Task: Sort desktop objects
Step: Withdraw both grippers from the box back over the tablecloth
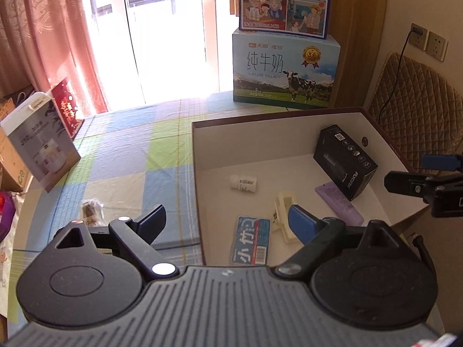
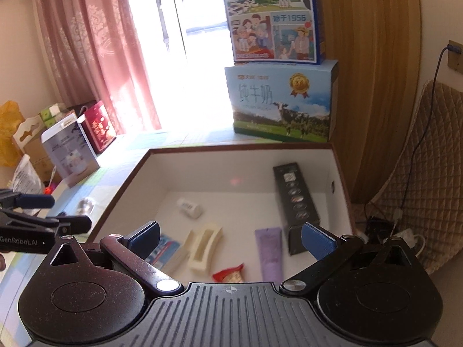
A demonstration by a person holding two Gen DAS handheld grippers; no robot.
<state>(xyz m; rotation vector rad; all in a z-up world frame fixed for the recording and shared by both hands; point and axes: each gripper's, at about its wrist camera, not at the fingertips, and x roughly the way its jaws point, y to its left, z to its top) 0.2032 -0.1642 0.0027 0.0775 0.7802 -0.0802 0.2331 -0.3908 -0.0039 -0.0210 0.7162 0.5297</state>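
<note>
Two grippers, the left gripper (image 1: 227, 221) and the right gripper (image 2: 231, 238), hang with fingers spread wide and empty over the white box (image 2: 202, 170), where a small bottle (image 2: 189, 207), a black carton (image 2: 296, 202), a purple tube (image 2: 270, 253) and a cream clip (image 2: 204, 247) lie.

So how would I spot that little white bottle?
Look inside the big white-walled box. The small white plastic bottle lies on its side near the back left, apart from the rest; it is the only round, cylindrical thing there.
</note>
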